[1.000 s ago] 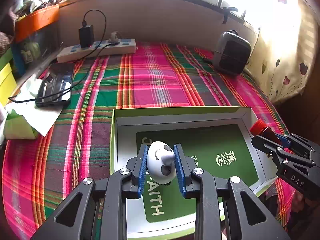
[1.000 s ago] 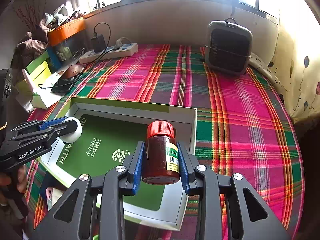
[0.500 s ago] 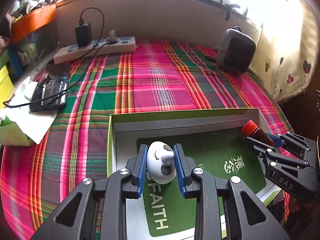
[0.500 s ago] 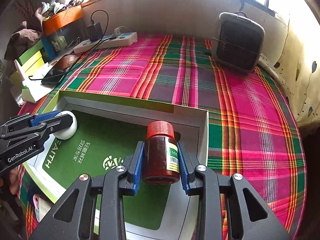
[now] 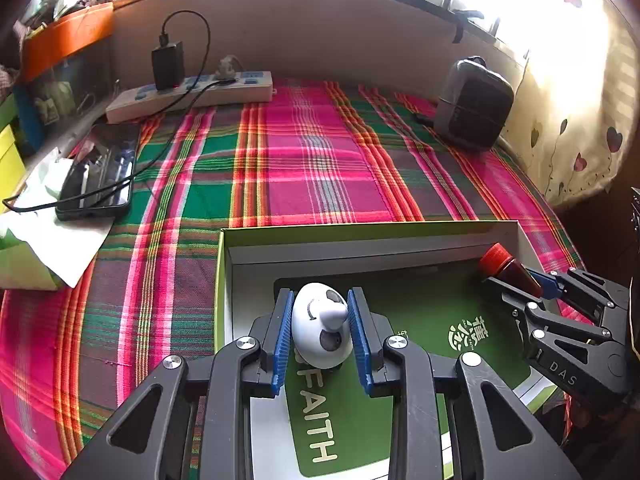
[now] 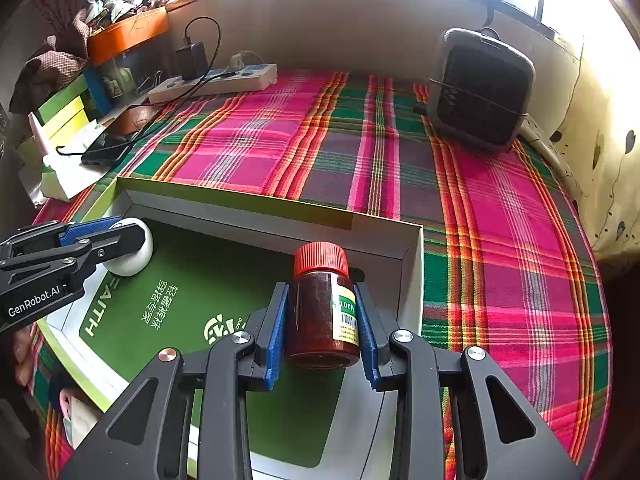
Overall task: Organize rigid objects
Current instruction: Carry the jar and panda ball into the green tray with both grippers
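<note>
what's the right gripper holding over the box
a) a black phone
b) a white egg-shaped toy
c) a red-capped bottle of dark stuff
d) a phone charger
c: in the right wrist view the right gripper is shut on the red-capped bottle over the green-lined box, while the white toy sits in the left gripper.

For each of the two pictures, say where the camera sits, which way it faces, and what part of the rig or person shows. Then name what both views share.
Left wrist: on the left gripper, facing along its fingers over the box to the windowed wall; it holds a white toy.
Right wrist: on the right gripper, facing likewise; it holds a jar; fingertips of a hand show below the left gripper.
Shared: box, plaid cloth, power strip, heater, each other's gripper.
</note>
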### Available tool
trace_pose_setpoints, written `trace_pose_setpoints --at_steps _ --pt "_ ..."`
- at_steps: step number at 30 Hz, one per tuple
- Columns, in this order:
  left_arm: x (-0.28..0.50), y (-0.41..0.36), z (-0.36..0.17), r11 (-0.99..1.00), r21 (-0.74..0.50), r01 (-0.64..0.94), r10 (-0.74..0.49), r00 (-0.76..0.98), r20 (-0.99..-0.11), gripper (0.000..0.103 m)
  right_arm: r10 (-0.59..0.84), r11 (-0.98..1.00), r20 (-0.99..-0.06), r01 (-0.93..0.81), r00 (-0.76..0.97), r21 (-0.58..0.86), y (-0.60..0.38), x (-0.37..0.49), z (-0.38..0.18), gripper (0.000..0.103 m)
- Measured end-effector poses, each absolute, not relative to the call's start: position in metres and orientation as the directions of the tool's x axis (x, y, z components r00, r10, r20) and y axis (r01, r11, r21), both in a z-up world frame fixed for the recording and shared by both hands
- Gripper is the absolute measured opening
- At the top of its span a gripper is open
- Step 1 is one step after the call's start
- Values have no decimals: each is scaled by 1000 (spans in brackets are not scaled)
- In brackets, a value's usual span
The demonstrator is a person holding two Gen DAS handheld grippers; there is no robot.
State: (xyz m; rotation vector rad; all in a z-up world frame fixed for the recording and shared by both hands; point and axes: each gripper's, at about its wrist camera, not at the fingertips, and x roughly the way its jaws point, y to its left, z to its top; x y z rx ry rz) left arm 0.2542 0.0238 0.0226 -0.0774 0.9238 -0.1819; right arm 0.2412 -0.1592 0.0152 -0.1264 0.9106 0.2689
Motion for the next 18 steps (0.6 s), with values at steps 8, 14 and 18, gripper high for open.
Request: trace_pose_setpoints --at_steps 8,14,18 --pt "255 24 22 982 -144 121 -188 588 -787 27 175 959 -791 -284 586 2 -159 241 15 33" --pt "255 25 21 984 -142 109 -179 583 -792 29 180 959 -787 -284 590 7 -159 241 15 33" --pt "255 24 21 984 -143 109 -179 583 -792 29 188 958 -784 -285 592 14 -160 240 15 35"
